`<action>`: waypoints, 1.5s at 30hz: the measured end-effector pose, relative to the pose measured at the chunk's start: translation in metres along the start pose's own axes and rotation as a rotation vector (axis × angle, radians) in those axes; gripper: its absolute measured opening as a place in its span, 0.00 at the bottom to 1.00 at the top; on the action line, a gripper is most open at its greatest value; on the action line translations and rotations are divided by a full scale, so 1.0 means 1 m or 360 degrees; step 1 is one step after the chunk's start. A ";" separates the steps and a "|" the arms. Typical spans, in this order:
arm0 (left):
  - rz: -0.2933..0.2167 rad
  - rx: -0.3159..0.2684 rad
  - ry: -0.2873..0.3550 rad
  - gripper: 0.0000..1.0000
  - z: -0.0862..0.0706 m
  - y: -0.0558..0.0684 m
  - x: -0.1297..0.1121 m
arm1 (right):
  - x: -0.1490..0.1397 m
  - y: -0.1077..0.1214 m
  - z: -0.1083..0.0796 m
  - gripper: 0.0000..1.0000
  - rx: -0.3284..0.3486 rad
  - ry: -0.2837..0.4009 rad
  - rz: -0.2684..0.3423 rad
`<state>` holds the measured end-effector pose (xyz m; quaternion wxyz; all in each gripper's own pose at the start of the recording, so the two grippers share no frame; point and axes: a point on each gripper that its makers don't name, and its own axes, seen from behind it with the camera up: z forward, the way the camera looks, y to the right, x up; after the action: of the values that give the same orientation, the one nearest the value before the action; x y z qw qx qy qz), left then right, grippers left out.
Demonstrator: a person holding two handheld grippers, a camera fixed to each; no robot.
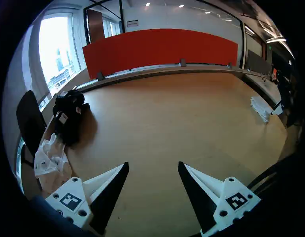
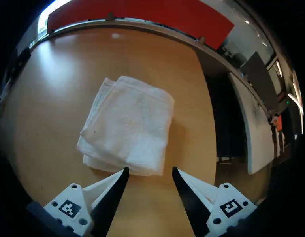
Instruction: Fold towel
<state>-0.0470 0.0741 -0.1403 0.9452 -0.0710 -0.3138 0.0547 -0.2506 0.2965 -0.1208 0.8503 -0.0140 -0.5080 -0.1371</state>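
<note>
Jaws of the right gripper [image 2: 149, 168] stand apart with nothing between them, hovering over the wooden table [image 2: 65, 63]. Just ahead of its fingertips lies the towel [image 2: 127, 126], white and folded into a thick square, with its layered edges facing the gripper and the left. Bare wood surrounds the towel on every side, with most to the left and beyond it. To its right the table's edge is near, and past that there is a dark drop. The left gripper [image 1: 153, 163] is likewise spread and holds nothing, over a wide bare stretch of tabletop. A black bag [image 1: 69, 114] and a crumpled pale cloth [image 1: 51, 160] sit at the left edge beside a dark chair [image 1: 30, 118]. A red partition [image 1: 160, 49] runs along the far edge
</note>
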 end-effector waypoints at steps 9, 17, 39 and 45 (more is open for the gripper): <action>-0.0007 0.0002 0.0010 0.92 -0.001 -0.003 0.000 | 0.012 -0.022 -0.006 0.84 0.0074 0.0064 -0.0025; -0.0017 0.0007 0.0016 0.92 -0.004 -0.005 -0.001 | 0.034 -0.050 -0.007 0.84 0.0164 0.0136 -0.0025; -0.0052 0.0040 0.0017 0.92 -0.009 -0.015 -0.009 | 0.056 -0.098 -0.001 0.52 0.0292 0.0157 -0.0129; -0.0044 0.0036 0.0017 0.92 -0.008 -0.014 -0.008 | 0.053 -0.100 0.001 0.47 0.0298 0.0145 -0.0140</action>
<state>-0.0479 0.0587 -0.1488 0.9483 -0.0563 -0.3092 0.0449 -0.2522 0.1889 -0.0861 0.8632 0.0940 -0.4796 -0.1268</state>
